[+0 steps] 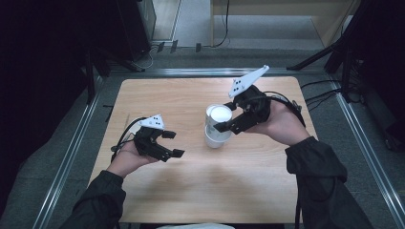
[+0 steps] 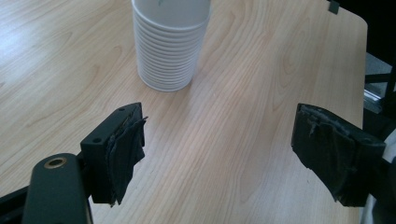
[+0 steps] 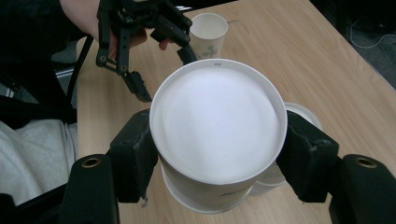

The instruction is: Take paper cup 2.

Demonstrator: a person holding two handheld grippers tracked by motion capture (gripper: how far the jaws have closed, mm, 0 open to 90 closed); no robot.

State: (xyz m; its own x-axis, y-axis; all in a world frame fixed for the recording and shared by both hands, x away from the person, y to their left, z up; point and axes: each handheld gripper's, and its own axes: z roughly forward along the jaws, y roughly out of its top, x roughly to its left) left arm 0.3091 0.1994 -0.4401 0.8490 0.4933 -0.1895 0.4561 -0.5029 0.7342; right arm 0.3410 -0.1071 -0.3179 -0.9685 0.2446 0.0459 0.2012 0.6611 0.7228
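1. High view: my right gripper (image 1: 228, 117) clamps the top cup (image 1: 219, 117) above the stack (image 1: 214, 138) mid-table (image 1: 191, 191); left gripper (image 1: 173, 144) sits released, well apart.
2. Left gripper view: jaws wide, stack (image 2: 167, 51) ahead.
3. Right gripper view: pads squeeze the cup (image 3: 217, 126); single cup (image 3: 209, 32) beyond.

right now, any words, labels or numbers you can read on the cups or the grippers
No text can be read.
Held cup: a tiny dark mark on the far rim, too small to read; a faint grey print low on its wall, blurred.
Single cup standing behind the left gripper: a pale printed design on its wall, too small to tell.
Cup stack: a dark speck inside the top rim, unreadable.
Grey plate on the right gripper: black dots, no lettering.
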